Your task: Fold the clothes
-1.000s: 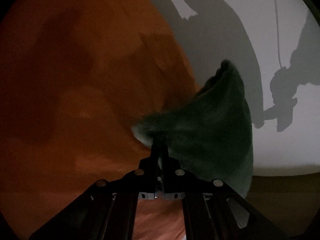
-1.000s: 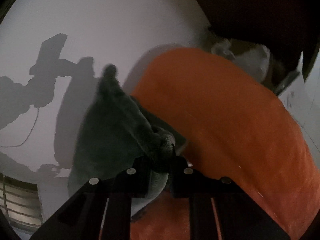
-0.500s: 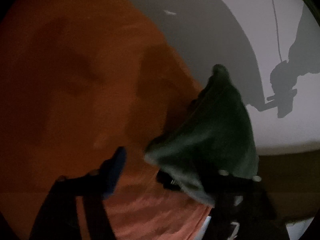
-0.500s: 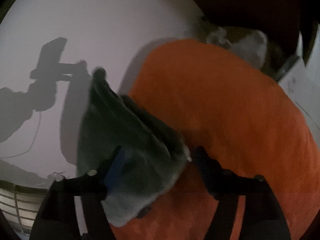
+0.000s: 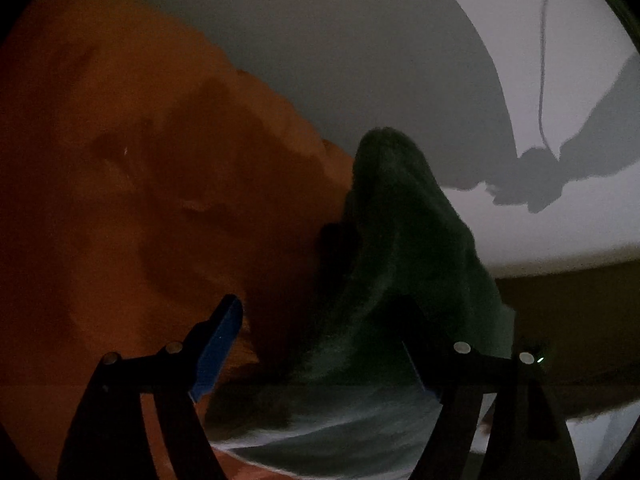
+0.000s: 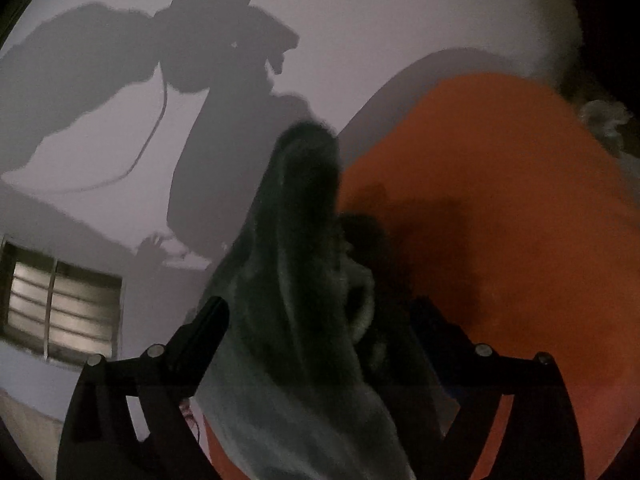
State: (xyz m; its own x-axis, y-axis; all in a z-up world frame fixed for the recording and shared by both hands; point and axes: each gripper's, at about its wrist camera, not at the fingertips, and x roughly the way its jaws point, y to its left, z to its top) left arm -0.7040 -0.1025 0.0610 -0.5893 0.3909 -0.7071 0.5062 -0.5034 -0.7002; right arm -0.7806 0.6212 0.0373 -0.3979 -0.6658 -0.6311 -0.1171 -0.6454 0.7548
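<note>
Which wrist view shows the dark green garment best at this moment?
The right wrist view: the dark green garment runs up the middle of the frame against the pale wall, its fuzzy tip and folds legible. In the left wrist view it sits right of centre, darker, merging into shadow beside the orange fabric.

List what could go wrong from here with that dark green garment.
Both the left gripper and the right gripper are open, so nothing pins the dark green garment. It stands bunched in a peak on the orange cloth and may slump or unfold. The dim light may make the next grasp on an edge miss.
</note>
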